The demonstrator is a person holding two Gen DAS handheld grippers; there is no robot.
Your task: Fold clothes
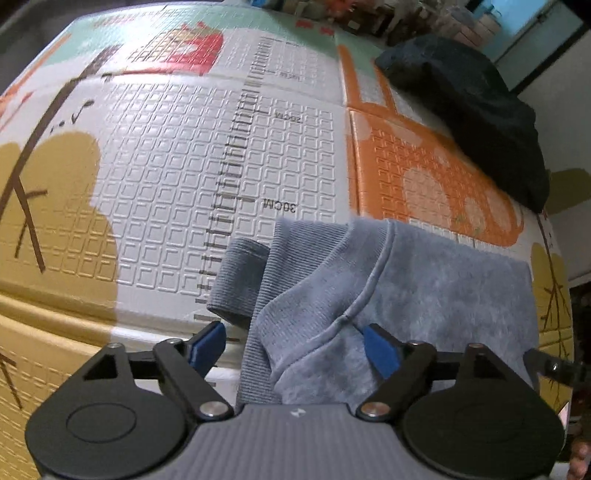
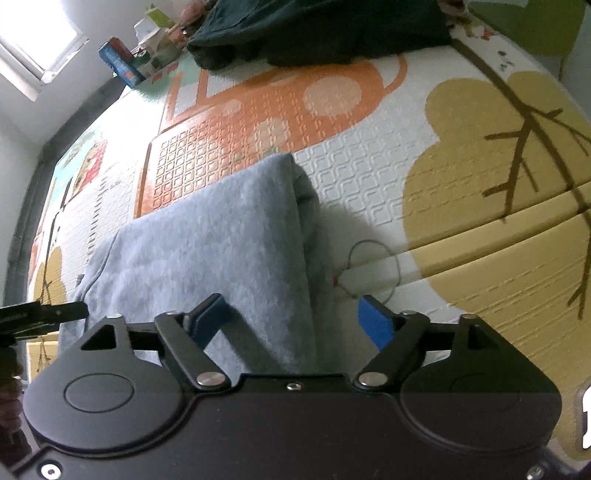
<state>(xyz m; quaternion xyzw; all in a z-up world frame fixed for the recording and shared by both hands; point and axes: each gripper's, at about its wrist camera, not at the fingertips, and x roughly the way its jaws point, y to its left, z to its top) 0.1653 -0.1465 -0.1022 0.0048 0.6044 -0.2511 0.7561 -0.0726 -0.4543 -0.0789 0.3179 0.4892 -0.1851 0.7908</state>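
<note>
A grey-blue fleece garment point(image 1: 424, 280) lies folded on the patterned play mat point(image 1: 166, 166); a ribbed cuff point(image 1: 236, 280) pokes out at its left. My left gripper point(image 1: 293, 345) hovers over the garment's ribbed near edge, jaws open, blue pads point(image 1: 208, 345) clear of the cloth. In the right wrist view the same garment point(image 2: 207, 251) forms a neat folded slab with its right edge running under my right gripper point(image 2: 295, 319), which is open; its blue fingertips point(image 2: 376, 325) touch nothing. The left gripper's tip point(image 2: 55, 314) shows at the left edge.
A dark crumpled garment point(image 1: 476, 118) lies at the far side of the mat, also seen as the dark garment point(image 2: 317, 29). A thin wire loop point(image 2: 373, 266) rests on the mat right of the folded cloth. Boxes and clutter point(image 2: 125, 62) line the wall.
</note>
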